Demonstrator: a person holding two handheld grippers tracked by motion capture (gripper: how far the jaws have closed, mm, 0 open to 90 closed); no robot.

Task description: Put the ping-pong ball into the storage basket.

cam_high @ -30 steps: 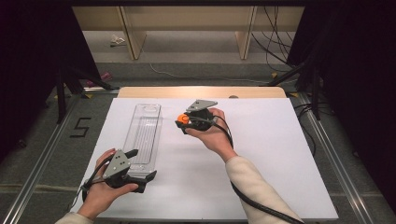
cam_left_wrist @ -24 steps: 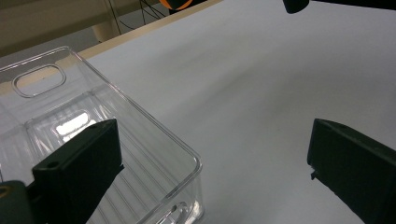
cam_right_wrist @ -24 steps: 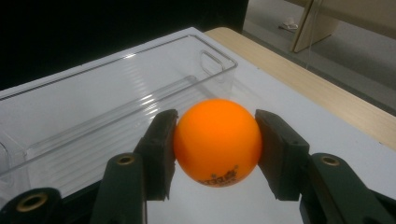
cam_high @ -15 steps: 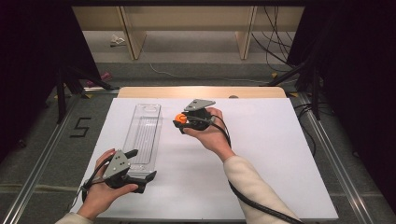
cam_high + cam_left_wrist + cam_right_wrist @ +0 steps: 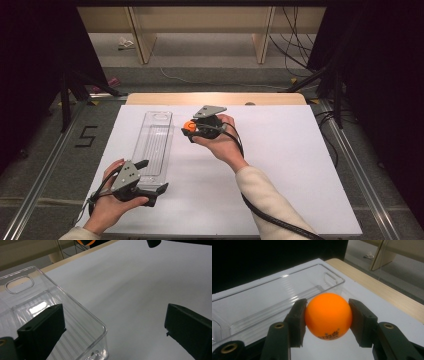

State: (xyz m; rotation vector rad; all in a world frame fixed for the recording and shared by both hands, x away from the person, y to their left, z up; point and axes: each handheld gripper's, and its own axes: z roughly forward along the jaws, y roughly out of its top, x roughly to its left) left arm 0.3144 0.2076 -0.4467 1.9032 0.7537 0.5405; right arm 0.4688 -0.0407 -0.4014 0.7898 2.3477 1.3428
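Right now the carrying step is in hand: the right gripper [image 5: 189,131] pinches an orange ball [image 5: 328,315] between its two black pads, one pressed to each side, and holds it above the white bench [image 5: 280,165], just beside the long side of a clear plastic tray [image 5: 155,142]. In the right gripper view the ball sits squarely between the jaws, with the tray's open trough and its handle cut-out lying beyond and below it. The tray looks bare inside, so I judge the drop has not yet been made.

The left gripper [image 5: 152,176] rests at the tray's near end with its jaws spread wide; in the left gripper view one jaw stands over the tray's inside and the other is well apart over the bare bench, and neither pad presses on the clear wall. It seems placed to steady the tray, though it grips nothing.

The next move likely calls for bringing the ball sideways over the tray's rim until it hangs above the ribbed floor, lowering it close, and only then parting the jaws. A light round ball could bounce or roll along the trough, so a low release matters.
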